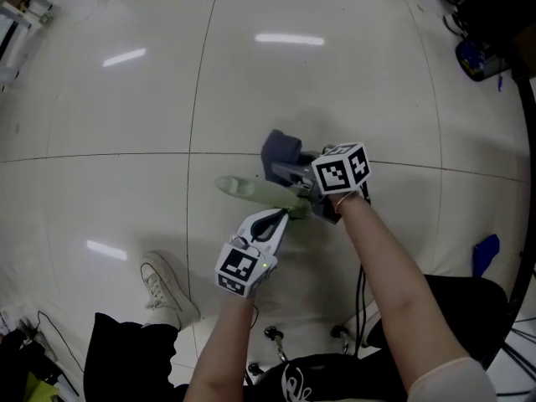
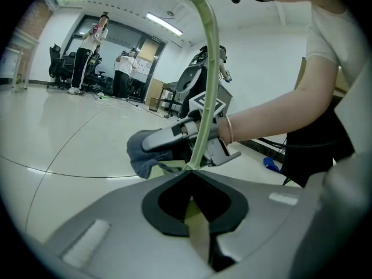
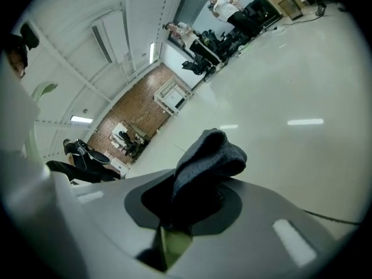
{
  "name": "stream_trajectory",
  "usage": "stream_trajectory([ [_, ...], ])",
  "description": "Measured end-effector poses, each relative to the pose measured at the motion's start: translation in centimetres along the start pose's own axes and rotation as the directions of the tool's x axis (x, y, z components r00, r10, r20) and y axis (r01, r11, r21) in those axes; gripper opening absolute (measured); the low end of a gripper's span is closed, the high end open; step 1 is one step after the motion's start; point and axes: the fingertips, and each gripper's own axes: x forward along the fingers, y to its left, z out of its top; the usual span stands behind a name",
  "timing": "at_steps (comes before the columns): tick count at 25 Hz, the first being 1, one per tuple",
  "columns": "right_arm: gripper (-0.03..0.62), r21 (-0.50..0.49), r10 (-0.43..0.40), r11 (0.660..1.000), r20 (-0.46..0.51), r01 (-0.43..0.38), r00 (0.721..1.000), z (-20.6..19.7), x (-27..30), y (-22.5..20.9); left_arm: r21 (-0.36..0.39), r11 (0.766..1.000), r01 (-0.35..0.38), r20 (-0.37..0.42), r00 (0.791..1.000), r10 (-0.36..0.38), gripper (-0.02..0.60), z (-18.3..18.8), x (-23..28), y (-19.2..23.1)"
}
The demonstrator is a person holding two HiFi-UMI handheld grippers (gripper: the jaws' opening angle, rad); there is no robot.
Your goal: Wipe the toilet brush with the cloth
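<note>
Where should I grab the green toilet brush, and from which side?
Take the toilet brush by its thin handle, coming from the side away from the cloth. The handle is slim enough for jaws to close round, as the left gripper shows, and that leaves the cloth room to wipe.

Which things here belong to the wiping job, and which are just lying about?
In the job:
toilet brush, held by the left gripper
cloth, held by the right gripper

Lying about:
blue object on the floor
black cable near the person
</note>
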Motion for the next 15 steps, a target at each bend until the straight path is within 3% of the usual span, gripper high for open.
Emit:
stream_trajectory([
  [3, 0.074, 0.028, -0.008, 1.0, -0.053, 0.009, 0.999, -1.9, 0.1, -1.7, -0.003, 1.0, -0.002, 0.01, 1.0, 0.002, 0.006, -0.1, 0.0, 0.1],
  [8, 0.074, 0.102, -0.065, 0.992, -0.05, 0.07, 0.997, -4.3, -1.4, -4.3, -0.005, 1.0, 0.002, 0.016, 1.0, -0.002, 0.006, -0.1, -0.3, 0.3],
  [15, 0.074, 0.138, -0.242, 0.96, -0.044, 0.245, 0.969, -7.3, -6.8, -7.3, -0.027, 1.0, 0.004, 0.028, 1.0, -0.003, 0.006, -0.1, -0.1, 0.4],
])
